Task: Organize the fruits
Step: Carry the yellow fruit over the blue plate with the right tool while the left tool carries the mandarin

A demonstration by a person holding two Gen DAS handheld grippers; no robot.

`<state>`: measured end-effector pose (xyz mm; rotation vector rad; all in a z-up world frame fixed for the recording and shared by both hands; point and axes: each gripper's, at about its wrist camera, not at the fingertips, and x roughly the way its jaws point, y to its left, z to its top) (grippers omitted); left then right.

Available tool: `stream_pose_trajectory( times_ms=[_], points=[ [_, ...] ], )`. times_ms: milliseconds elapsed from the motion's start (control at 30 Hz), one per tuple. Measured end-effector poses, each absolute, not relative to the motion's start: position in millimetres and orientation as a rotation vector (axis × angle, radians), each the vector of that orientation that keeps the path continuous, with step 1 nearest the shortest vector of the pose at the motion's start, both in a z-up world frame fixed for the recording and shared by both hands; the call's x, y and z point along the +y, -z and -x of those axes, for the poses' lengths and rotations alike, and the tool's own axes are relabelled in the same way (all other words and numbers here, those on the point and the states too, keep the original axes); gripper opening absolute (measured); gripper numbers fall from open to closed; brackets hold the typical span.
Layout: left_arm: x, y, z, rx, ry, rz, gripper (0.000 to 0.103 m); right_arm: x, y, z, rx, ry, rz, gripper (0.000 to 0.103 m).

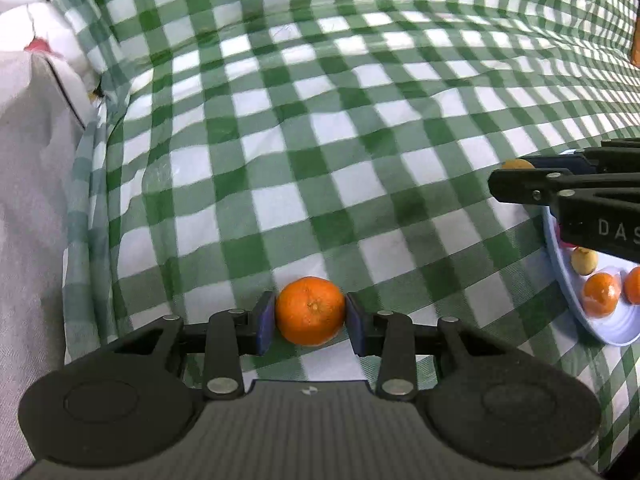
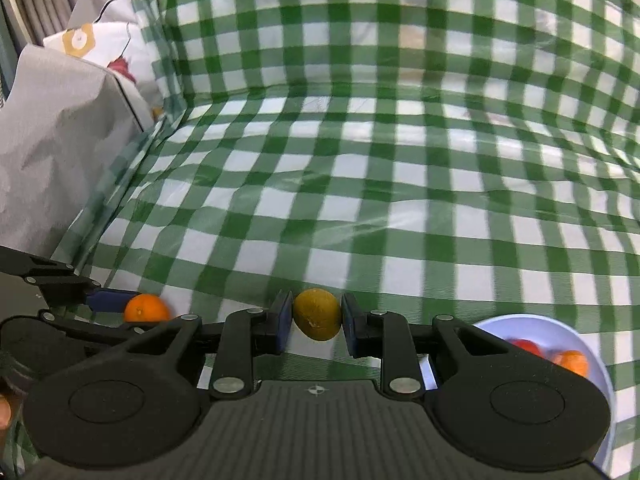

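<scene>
My left gripper (image 1: 310,318) is shut on an orange tangerine (image 1: 310,311), both blue pads against its sides, just above the green checked cloth. My right gripper (image 2: 316,318) is shut on a yellow-brown kiwi (image 2: 317,314). In the left wrist view the right gripper (image 1: 516,176) reaches in from the right above a pale blue plate (image 1: 616,330), with the kiwi (image 1: 517,165) showing at its tip. The plate holds two tangerines (image 1: 600,294) and a small tan fruit (image 1: 584,261). In the right wrist view the left gripper's tangerine (image 2: 146,309) shows at lower left and the plate (image 2: 532,326) at lower right.
The green and white checked cloth (image 1: 320,140) covers the surface and rises at the back. Grey and white fabric (image 2: 60,140) is bunched along the left edge, with a printed white cloth (image 2: 100,44) behind it.
</scene>
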<state>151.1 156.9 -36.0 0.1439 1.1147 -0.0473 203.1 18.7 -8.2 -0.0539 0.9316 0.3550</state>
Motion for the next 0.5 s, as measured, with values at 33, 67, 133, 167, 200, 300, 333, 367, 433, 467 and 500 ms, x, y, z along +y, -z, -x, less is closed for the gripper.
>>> stream_pose_trajectory(
  times_ms=[33, 67, 133, 167, 200, 300, 333, 367, 433, 467, 500],
  points=[
    [153.8, 33.7, -150.7, 1.103, 0.054, -0.144, 0.041, 12.9, 6.1, -202.3, 0.929, -0.348, 0.055, 0.028],
    [149.8, 30.5, -150.5, 1.088, 0.063, -0.144, 0.041, 7.4, 4.3, -201.5, 0.925, -0.342, 0.056, 0.028],
    [141.9, 24.9, -149.9, 1.061, 0.077, -0.149, 0.041, -3.3, 1.1, -199.4, 0.918, -0.331, 0.056, 0.028],
    [138.1, 22.6, -149.5, 1.046, 0.083, -0.152, 0.041, -8.2, -0.2, -198.3, 0.916, -0.325, 0.057, 0.028],
    [134.2, 20.3, -149.5, 1.03, 0.089, -0.155, 0.041, -14.4, -1.5, -197.0, 0.914, -0.318, 0.059, 0.028],
    [122.8, 16.8, -151.1, 0.998, 0.092, -0.17, 0.041, -31.6, -5.3, -193.7, 0.907, -0.3, 0.059, 0.028],
    [119.1, 15.2, -151.6, 0.982, 0.093, -0.175, 0.041, -36.2, -6.0, -192.5, 0.907, -0.293, 0.059, 0.028],
    [116.4, 13.5, -152.1, 0.971, 0.095, -0.174, 0.041, -41.4, -7.0, -191.4, 0.906, -0.285, 0.06, 0.028],
    [113.2, 10.6, -153.1, 0.953, 0.1, -0.162, 0.041, -51.8, -9.6, -189.1, 0.901, -0.273, 0.056, 0.028],
    [111.8, 9.0, -153.5, 0.943, 0.104, -0.154, 0.041, -56.0, -10.6, -188.4, 0.9, -0.267, 0.055, 0.028],
    [110.3, 7.7, -153.5, 0.934, 0.107, -0.147, 0.041, -61.0, -12.0, -187.4, 0.898, -0.262, 0.052, 0.028]
  ],
)
